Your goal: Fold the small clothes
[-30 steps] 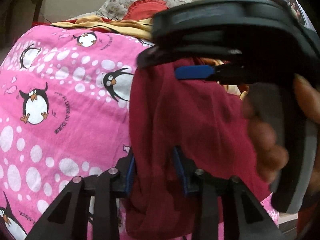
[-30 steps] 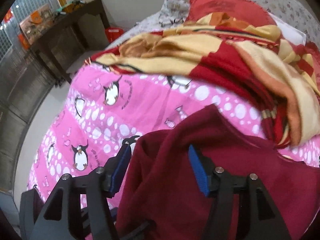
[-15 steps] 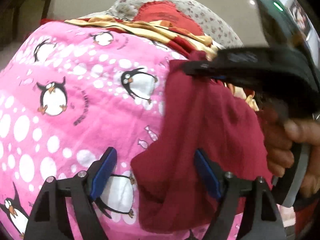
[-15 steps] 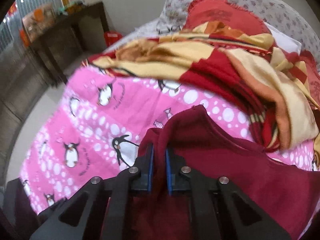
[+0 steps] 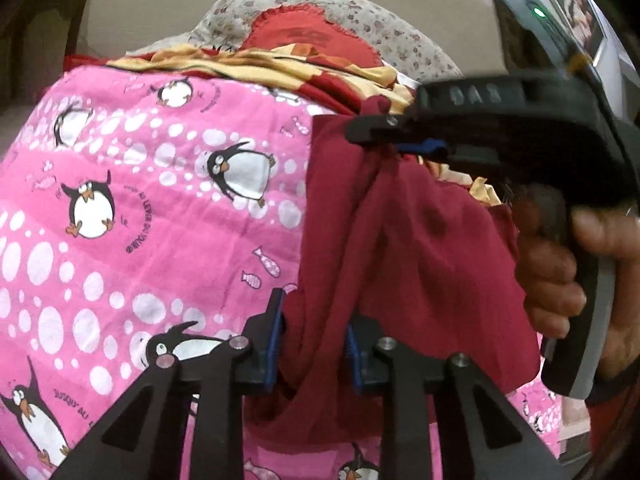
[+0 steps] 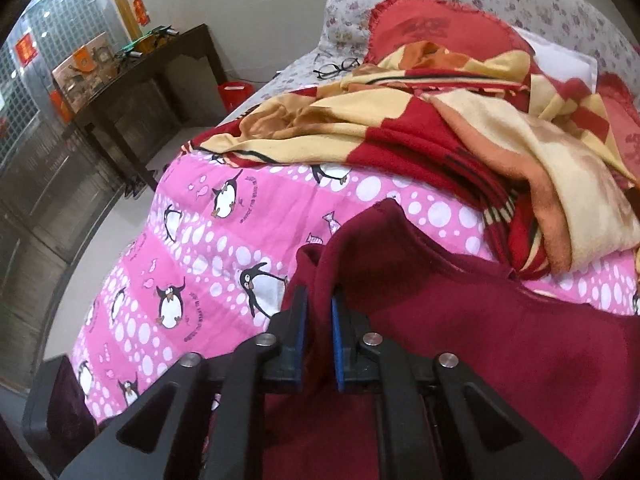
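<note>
A maroon garment [image 5: 400, 240] lies on the pink penguin sheet [image 5: 140, 200], partly lifted and hanging in folds. My left gripper [image 5: 314, 336] has a bunched near edge of it between its blue pads, and its jaws are closing on the cloth. In the left wrist view my right gripper [image 5: 384, 142], held by a hand [image 5: 560, 272], pinches the far edge and holds it up. The right wrist view shows that gripper [image 6: 319, 312] with a fold of the garment [image 6: 480, 340] between its pads. Its jaws are opening a little, the pads still on the fabric.
A rumpled red and yellow blanket [image 6: 440, 128] lies just beyond the garment, with a red pillow [image 6: 436, 28] and floral cushions behind it. Glasses [image 6: 336, 68] rest on the bed near the pillow. A dark wooden table [image 6: 140, 92] stands left of the bed. The sheet [image 6: 224, 248] stretches left.
My left gripper opened wide, then closed again on the garment's near edge. My right gripper went from open to pinched on the far edge and rose slightly with it.
</note>
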Demonstrator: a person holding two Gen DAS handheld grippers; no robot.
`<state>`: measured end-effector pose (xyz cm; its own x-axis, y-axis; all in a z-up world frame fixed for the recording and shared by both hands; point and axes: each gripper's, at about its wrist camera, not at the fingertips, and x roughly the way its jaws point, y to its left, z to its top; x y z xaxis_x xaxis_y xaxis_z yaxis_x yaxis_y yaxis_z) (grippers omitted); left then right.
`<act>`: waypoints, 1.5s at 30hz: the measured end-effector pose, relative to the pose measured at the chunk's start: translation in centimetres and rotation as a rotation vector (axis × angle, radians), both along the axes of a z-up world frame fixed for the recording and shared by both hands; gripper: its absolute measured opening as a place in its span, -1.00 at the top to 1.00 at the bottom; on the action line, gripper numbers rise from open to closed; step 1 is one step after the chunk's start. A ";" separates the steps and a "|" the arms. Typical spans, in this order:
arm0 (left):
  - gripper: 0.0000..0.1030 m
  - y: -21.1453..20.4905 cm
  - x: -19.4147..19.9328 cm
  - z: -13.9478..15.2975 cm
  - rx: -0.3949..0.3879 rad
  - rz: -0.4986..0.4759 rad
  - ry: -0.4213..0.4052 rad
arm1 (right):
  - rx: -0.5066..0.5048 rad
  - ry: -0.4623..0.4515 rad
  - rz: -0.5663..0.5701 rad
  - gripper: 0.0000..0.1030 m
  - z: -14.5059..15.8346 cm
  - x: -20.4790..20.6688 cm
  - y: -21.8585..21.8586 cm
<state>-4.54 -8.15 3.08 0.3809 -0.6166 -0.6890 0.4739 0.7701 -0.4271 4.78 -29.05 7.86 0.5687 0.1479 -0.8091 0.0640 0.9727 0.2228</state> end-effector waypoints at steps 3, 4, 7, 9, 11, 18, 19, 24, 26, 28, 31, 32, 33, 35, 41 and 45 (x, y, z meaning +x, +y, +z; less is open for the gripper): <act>0.51 -0.3 -0.6 0.6 -0.005 -0.007 -0.017 | 0.057 0.001 -0.020 -0.25 0.3 0.3 -0.1; 0.51 -0.3 -0.8 0.8 -0.007 -0.011 -0.022 | 0.057 0.000 -0.022 -0.32 0.5 0.5 0.3; 0.51 -0.7 -1.2 1.3 -0.009 -0.021 -0.034 | 0.033 0.035 0.004 -0.52 0.1 1.3 1.6; 0.52 -1.2 -1.2 1.6 -0.011 -0.027 -0.037 | -0.015 0.114 0.023 -0.50 -1.1 2.2 2.7; 0.53 -1.1 -1.5 1.6 -0.008 -0.027 -0.037 | -0.092 0.161 0.007 -0.14 -2.4 2.5 3.3; 0.53 -0.7 -2.0 2.6 -0.043 -0.038 -0.027 | -0.030 0.023 -0.012 0.33 -0.3 -1.2 0.3; 0.53 -0.9 -2.3 3.0 -0.045 -0.045 -0.034 | -0.032 0.010 -0.010 0.34 0.1 -1.6 0.0; 0.53 -3.7 -4.1 5.5 -0.035 -0.105 -0.083 | -0.004 -0.061 -0.031 0.35 2.6 -4.3 -2.5; 0.53 -5.2 -4.6 6.3 -0.032 -0.132 -0.091 | 0.003 -0.079 -0.048 0.35 3.4 -5.4 -3.8; 0.53 -6.7 -5.5 6.9 -0.022 -0.159 -0.102 | 0.005 -0.090 -0.068 0.35 4.1 -6.7 -5.4; 0.53 -9.6 -6.9 7.6 -0.007 -0.207 -0.118 | 0.003 -0.099 -0.098 0.36 4.8 -8.6 -7.8; 0.53 -10.4 -7.6 7.7 -0.002 -0.225 -0.121 | 0.004 -0.100 -0.111 0.36 4.9 -9.3 -8.7; 0.53 -11.3 -8.1 7.8 0.003 -0.241 -0.122 | 0.005 -0.102 -0.125 0.36 4.9 -10.1 -9.6; 0.53 -13.0 -9.1 7.8 0.011 -0.271 -0.124 | 0.007 -0.105 -0.148 0.36 4.9 -11.5 -11.0; 0.53 -17.9 -11.5 7.5 0.031 -0.347 -0.117 | 0.004 -0.112 -0.222 0.37 4.7 -15.0 -15.3; 0.53 -20.8 -12.6 6.9 0.054 -0.377 -0.114 | 0.012 -0.103 -0.265 0.37 4.1 -17.0 -17.9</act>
